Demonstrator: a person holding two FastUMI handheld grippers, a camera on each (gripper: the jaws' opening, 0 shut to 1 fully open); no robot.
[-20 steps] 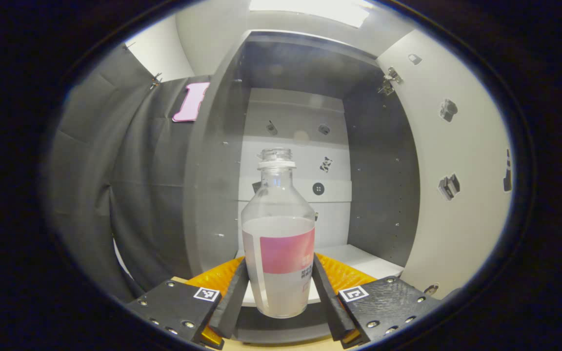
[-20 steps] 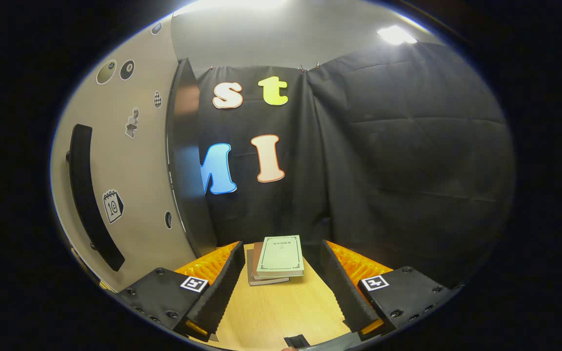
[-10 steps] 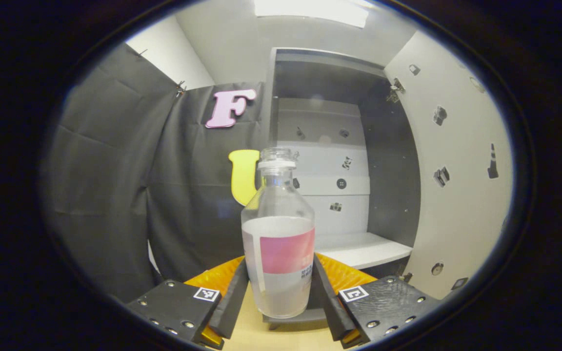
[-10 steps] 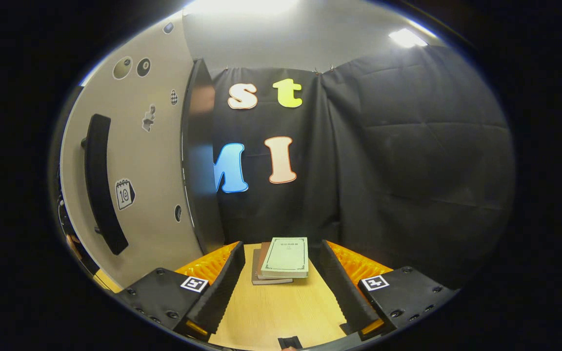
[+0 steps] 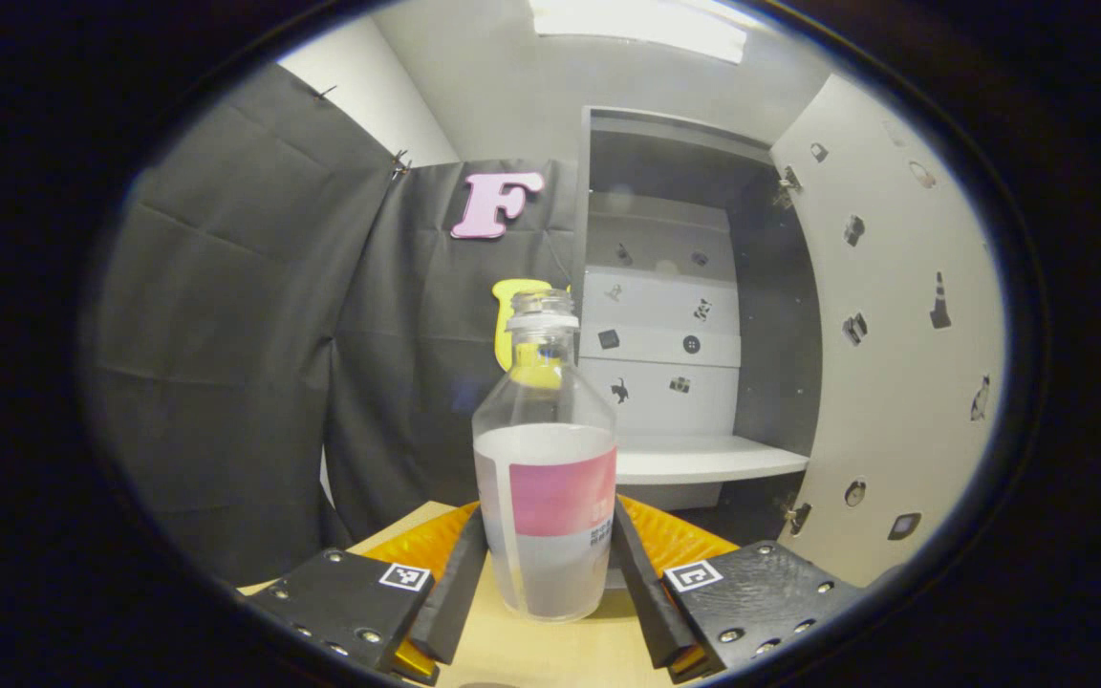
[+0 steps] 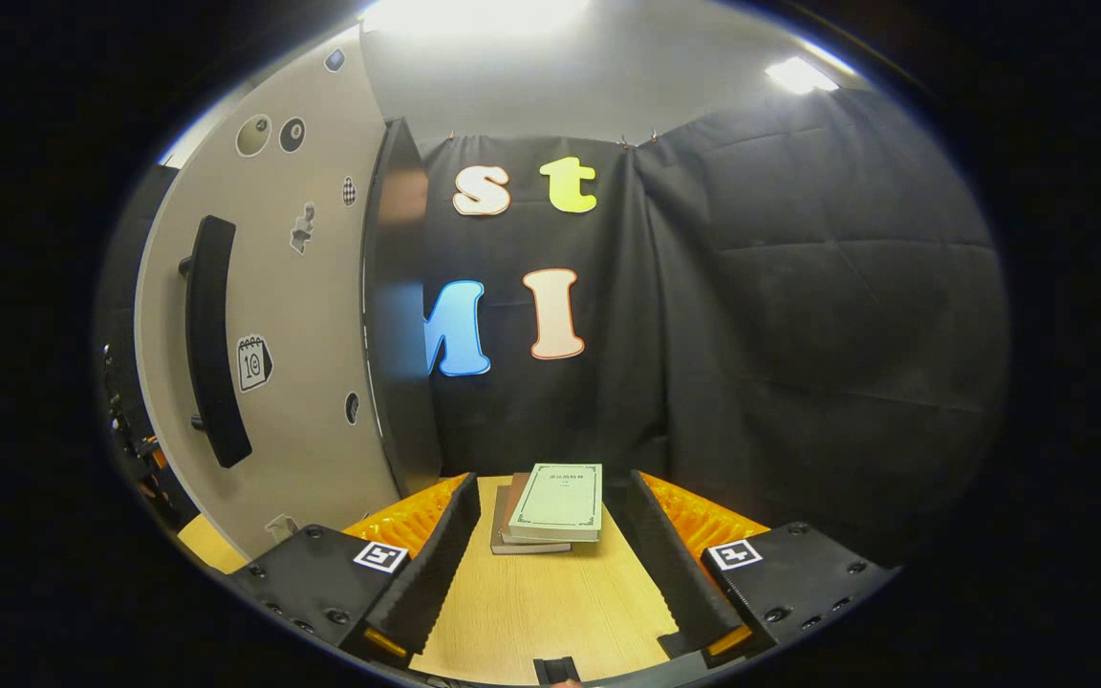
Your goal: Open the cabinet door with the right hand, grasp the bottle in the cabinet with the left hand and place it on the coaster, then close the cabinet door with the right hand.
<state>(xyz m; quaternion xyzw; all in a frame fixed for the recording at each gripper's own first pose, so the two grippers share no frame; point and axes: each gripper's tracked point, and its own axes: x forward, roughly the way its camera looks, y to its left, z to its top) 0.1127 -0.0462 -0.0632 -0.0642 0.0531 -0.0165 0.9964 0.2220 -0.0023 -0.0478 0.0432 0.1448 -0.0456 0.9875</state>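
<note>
Left claw [image 5: 549, 573] clamped on upright bottle [image 5: 545, 468], half full of cloudy liquid; open cabinet [image 5: 694, 382] at two o'clock. Right claw [image 6: 546, 564] released over worktop [image 6: 541, 612].

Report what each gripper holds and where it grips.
Left gripper: shut on the bottle, fingers on its lower body. Right gripper: open, holding nothing.

We log two handheld grippers: left gripper [image 5: 548, 583], right gripper [image 6: 550, 564], each with screw-studded black housings bearing square black-and-white markers at five and seven o'clock.
</note>
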